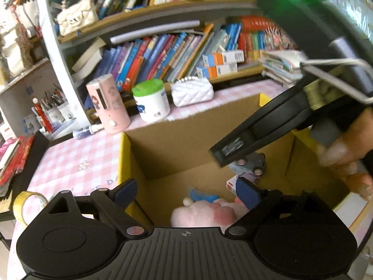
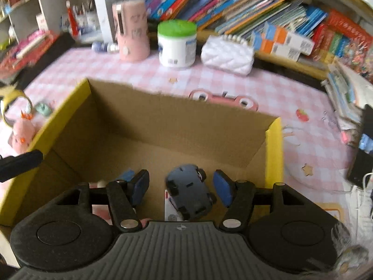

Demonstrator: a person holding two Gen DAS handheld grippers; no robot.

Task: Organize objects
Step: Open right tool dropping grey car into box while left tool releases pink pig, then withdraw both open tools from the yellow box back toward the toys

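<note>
Inside the cardboard box (image 2: pixel 144 126) on the pink checked table (image 2: pixel 233 86), a dark toy car (image 2: pixel 190 192) lies belly-up, its wheels showing, between the blue pads of the right tool (image 2: pixel 181 187); the pads stand spread on either side of it and touch neither flank. Under the car sits a small white carton (image 2: pixel 170 211). The left tool (image 1: pixel 186 192) hangs over the near part of the box with its pads wide apart and nothing between them, above a pink plush toy (image 1: pixel 205 212). Behind the box stand a pink cylinder (image 2: pixel 131 29), a white jar with a green lid (image 2: pixel 177 44) and a white quilted purse (image 2: pixel 227 56), all before the bookshelf (image 2: pixel 233 2).
</note>
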